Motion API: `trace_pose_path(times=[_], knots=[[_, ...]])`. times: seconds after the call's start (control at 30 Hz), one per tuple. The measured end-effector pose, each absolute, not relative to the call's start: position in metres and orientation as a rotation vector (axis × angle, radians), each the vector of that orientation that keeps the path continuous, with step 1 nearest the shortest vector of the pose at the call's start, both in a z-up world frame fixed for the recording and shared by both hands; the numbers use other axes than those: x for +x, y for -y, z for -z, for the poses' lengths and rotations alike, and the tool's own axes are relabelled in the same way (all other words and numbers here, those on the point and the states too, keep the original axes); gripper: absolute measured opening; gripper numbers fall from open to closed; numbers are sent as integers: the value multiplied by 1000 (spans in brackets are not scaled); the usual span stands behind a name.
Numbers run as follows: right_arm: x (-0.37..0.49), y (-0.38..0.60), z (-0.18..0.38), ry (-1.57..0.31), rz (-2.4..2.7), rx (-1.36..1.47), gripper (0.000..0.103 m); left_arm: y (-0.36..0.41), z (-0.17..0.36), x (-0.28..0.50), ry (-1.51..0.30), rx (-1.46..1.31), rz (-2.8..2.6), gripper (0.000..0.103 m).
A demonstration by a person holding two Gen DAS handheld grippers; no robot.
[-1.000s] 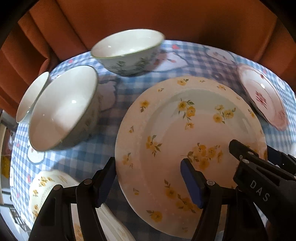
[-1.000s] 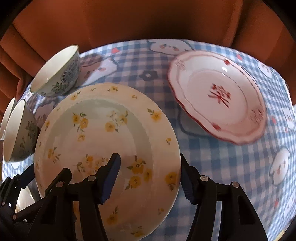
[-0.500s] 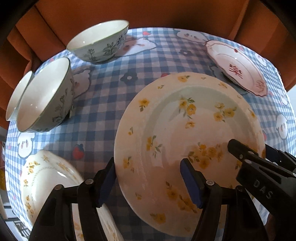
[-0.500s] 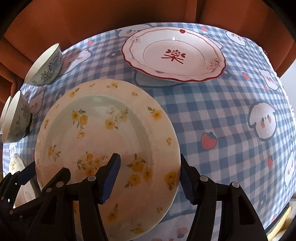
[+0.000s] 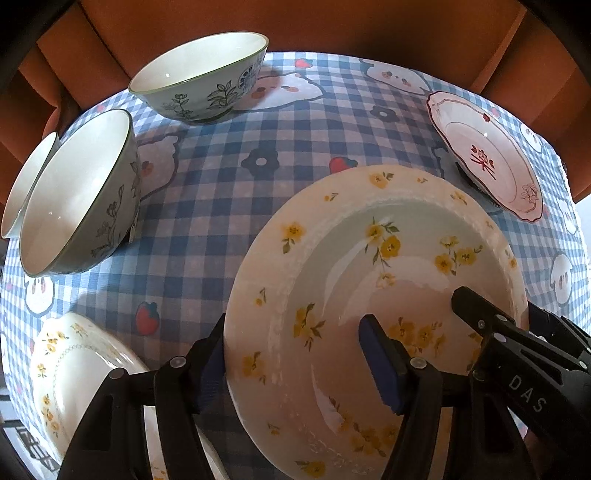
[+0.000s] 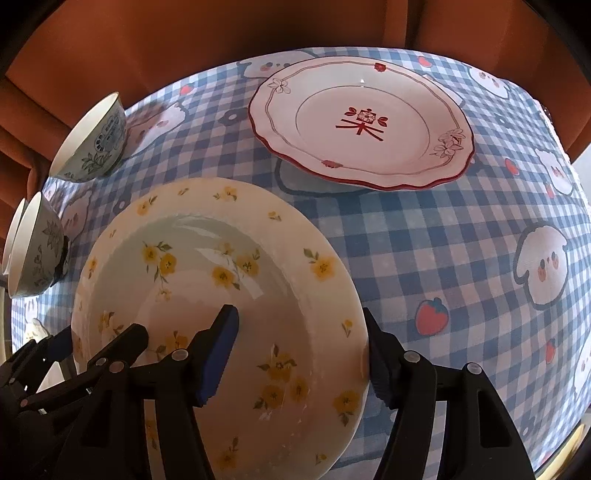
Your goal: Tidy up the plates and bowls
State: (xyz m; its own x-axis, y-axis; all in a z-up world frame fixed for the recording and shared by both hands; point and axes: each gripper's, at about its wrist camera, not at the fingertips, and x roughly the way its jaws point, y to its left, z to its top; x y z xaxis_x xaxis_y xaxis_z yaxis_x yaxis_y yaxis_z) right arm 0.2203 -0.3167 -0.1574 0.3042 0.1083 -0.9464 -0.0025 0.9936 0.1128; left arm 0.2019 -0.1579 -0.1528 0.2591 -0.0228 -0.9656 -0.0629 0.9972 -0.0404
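A cream plate with yellow flowers (image 5: 369, 258) (image 6: 207, 258) is held between both grippers above the blue checked tablecloth (image 5: 229, 192). My left gripper (image 5: 295, 332) straddles its left rim, one pad under the outer edge and one over the well. My right gripper (image 6: 297, 317) straddles the right rim; its jaws are opening, with the rim between them and the outer pad touching it. A red-trimmed plate (image 6: 362, 122) (image 5: 487, 155) lies beyond. Three green-patterned bowls stand to the left: one upright (image 5: 199, 77) and two nested together (image 5: 77, 192).
A second yellow-flowered plate (image 5: 74, 369) lies at the near left corner, below my left gripper. Orange fabric (image 5: 332, 22) hangs behind the table's far edge. Bare cloth shows between the bowls and the held plate.
The held plate stays fixed between the fingers while the table slides behind it. In the right wrist view, the red-trimmed plate has shifted from the right side to the upper middle.
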Motion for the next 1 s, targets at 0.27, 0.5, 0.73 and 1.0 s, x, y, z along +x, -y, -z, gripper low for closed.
trace_pose_path(times=[0.27, 0.5, 0.73, 1.0], knots=[[203, 316, 142, -1250, -33, 95, 68, 154, 129, 184, -1266, -61, 16, 68], [174, 306, 113, -1199, -4, 101, 68, 138, 102, 162, -1214, -55, 56, 68], [140, 290, 88, -1166, 30, 114, 68, 121, 78, 139, -1161, -40, 91, 68], [110, 255, 69, -1123, 35, 100, 68, 87, 67, 109, -1131, -45, 98, 68]])
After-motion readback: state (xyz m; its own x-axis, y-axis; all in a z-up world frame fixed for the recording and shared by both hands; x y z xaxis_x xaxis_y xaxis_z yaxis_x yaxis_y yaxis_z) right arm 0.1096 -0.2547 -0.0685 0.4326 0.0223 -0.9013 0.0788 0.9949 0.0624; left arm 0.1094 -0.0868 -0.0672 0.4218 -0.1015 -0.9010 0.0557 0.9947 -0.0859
